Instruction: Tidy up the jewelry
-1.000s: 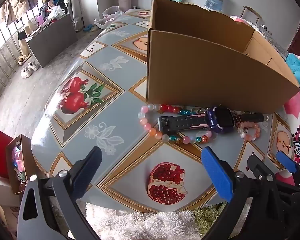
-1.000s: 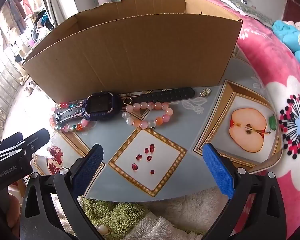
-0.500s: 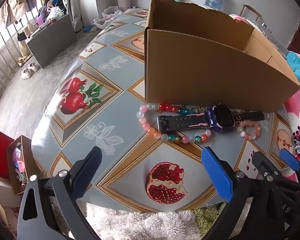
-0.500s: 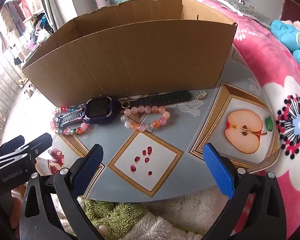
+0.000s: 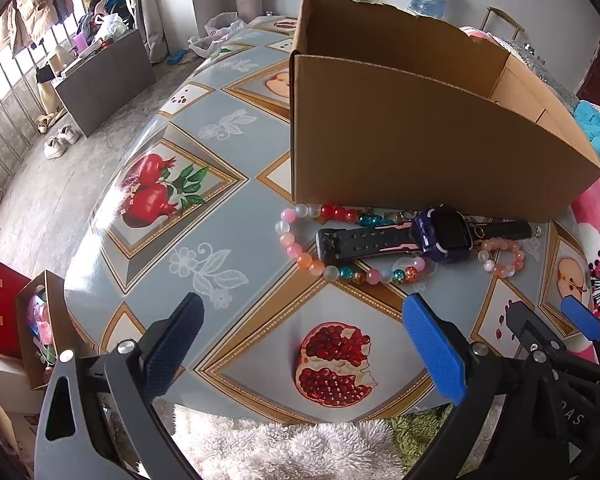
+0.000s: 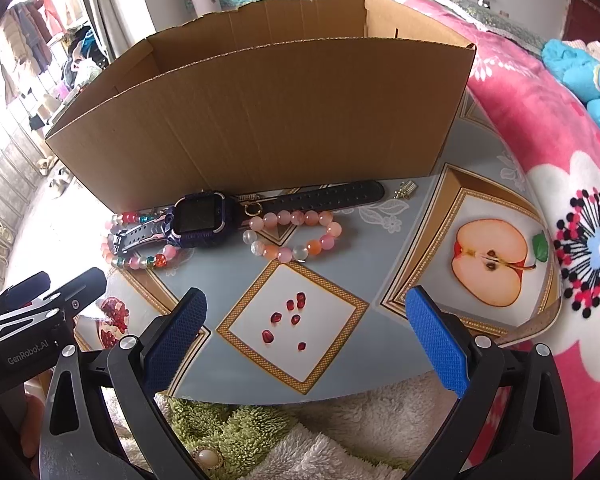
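A purple smartwatch (image 5: 444,234) (image 6: 202,220) with a black strap lies in front of an open cardboard box (image 5: 420,152) (image 6: 268,120). Its strap rests across a multicoloured bead bracelet (image 5: 324,266) (image 6: 140,258). A smaller pink bead bracelet (image 5: 500,258) (image 6: 296,236) lies to the right of the watch face. A small gold charm (image 6: 405,191) sits by the strap's far end. My left gripper (image 5: 300,344) is open above the table's near edge, short of the jewelry. My right gripper (image 6: 304,336) is open too, nothing between its fingers.
The table (image 5: 204,216) carries a grey cloth printed with pomegranates and apples. A pink floral blanket (image 6: 540,128) lies at the right. Fluffy white and green fabric (image 6: 260,436) covers the near edge. Bags (image 5: 24,328) stand on the floor at the left.
Both grippers have drawn back and risen slightly, so the box and jewelry sit a little farther up in view. Both stay open; nothing on the table has moved.
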